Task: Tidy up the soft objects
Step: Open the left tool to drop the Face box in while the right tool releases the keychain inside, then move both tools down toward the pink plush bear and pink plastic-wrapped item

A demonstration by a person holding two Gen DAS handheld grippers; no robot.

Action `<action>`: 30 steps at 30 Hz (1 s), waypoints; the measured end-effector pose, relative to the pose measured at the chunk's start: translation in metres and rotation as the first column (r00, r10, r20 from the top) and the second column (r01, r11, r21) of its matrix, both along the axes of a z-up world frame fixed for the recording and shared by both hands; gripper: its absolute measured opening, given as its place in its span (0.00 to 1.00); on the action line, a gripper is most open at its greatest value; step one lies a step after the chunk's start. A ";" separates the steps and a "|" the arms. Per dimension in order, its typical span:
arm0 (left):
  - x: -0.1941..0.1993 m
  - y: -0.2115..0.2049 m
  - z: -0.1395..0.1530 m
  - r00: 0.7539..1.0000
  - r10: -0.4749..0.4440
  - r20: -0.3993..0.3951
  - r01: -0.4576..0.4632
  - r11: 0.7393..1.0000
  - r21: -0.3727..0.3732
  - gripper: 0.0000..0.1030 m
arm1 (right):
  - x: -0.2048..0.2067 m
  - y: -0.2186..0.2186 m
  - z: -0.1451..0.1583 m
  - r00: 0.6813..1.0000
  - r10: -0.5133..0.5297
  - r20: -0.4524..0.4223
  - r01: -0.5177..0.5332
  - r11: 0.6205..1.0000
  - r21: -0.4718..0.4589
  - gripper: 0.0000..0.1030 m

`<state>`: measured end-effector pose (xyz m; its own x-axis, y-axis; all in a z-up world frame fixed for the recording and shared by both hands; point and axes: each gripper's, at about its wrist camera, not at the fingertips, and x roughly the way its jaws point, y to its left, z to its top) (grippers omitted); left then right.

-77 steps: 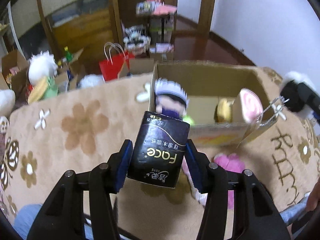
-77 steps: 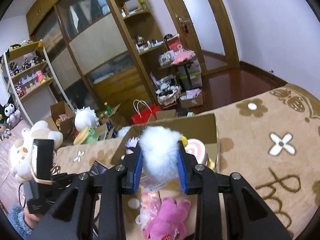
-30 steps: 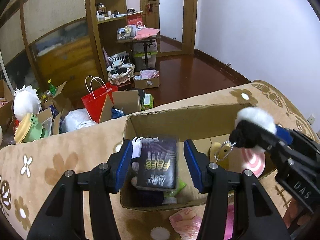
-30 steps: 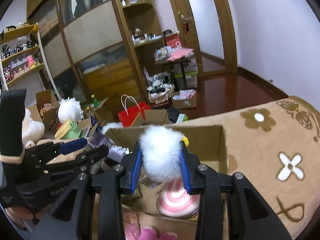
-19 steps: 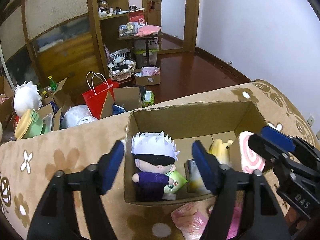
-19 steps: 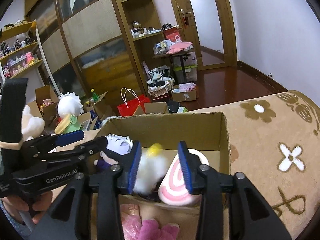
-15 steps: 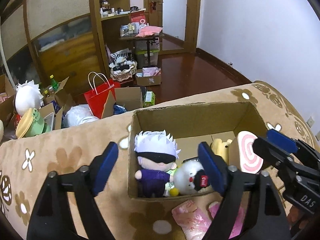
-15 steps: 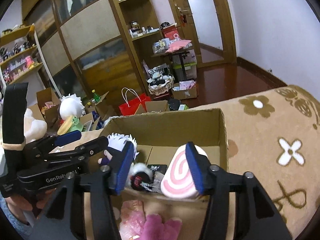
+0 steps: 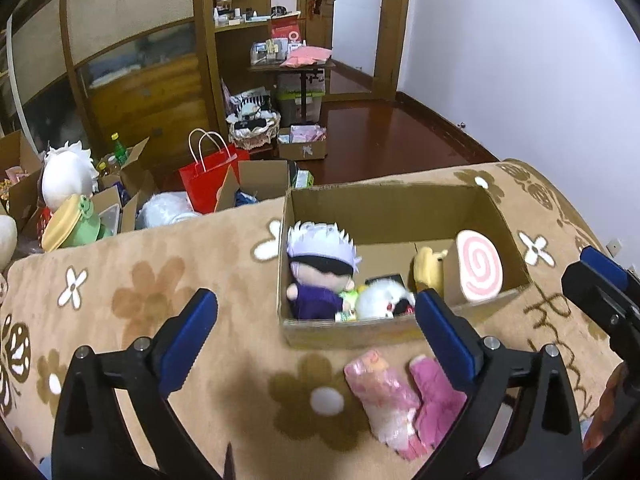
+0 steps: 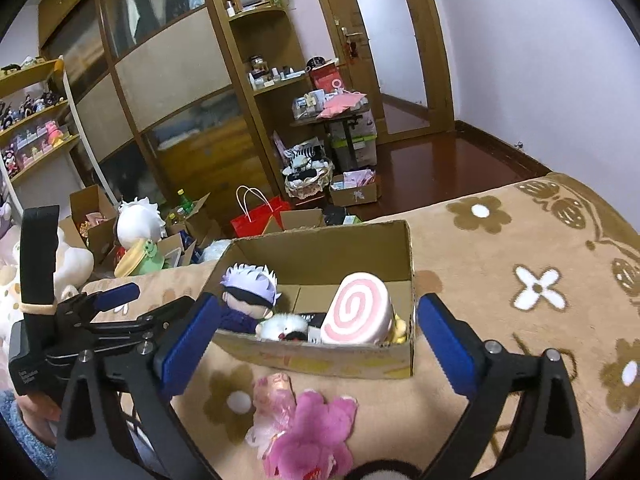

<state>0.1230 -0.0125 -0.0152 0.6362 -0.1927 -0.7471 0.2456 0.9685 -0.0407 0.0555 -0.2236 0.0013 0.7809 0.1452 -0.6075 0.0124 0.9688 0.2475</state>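
On the flowered beige blanket (image 9: 168, 280) in front of me sits an open cardboard box (image 9: 400, 208) holding a white-haired plush doll (image 9: 320, 268), a white fluffy toy (image 9: 378, 298) and a pink swirl-roll cushion (image 9: 478, 266). My left gripper (image 9: 316, 334) and right gripper (image 10: 316, 340) have just been opening; both are spread wide, empty. A pink plush (image 10: 312, 436) lies just before the box.

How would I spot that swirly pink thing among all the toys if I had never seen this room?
Find the open brown cardboard box standing on the tan flower-patterned blanket. Inside, at the end away from the white-haired doll in purple, stands the round pink-and-white spiral cushion, like a slice of roll cake. It alone shows a flat face with a pink swirl; the others are furry or doll-shaped.
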 end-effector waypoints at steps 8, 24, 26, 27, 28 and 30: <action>-0.020 -0.001 -0.006 0.998 -0.018 -0.056 0.019 1.000 0.017 0.96 | -0.022 0.002 -0.007 0.999 -0.001 -0.044 0.001 1.000 -0.003 1.00; -0.009 -0.005 -0.045 0.982 0.012 -0.187 0.000 0.998 0.065 0.96 | -0.026 0.014 -0.048 0.988 0.016 -0.154 -0.019 1.000 -0.018 1.00; -0.007 -0.008 -0.050 0.980 0.006 -0.201 0.008 0.997 0.071 0.96 | -0.023 0.014 -0.053 0.986 0.016 -0.167 -0.018 1.000 -0.013 1.00; -0.006 -0.009 -0.053 0.978 0.004 -0.209 0.012 0.997 0.072 0.96 | -0.021 0.014 -0.056 0.984 0.015 -0.175 -0.017 1.000 -0.011 1.00; -0.005 -0.011 -0.055 0.977 0.002 -0.214 0.013 0.997 0.072 0.96 | -0.019 0.014 -0.060 0.983 0.013 -0.185 -0.016 1.000 -0.012 1.00; -0.003 -0.014 -0.060 0.973 -0.003 -0.232 0.020 0.997 0.070 0.96 | -0.017 0.014 -0.065 0.980 0.012 -0.198 -0.015 1.000 -0.015 1.00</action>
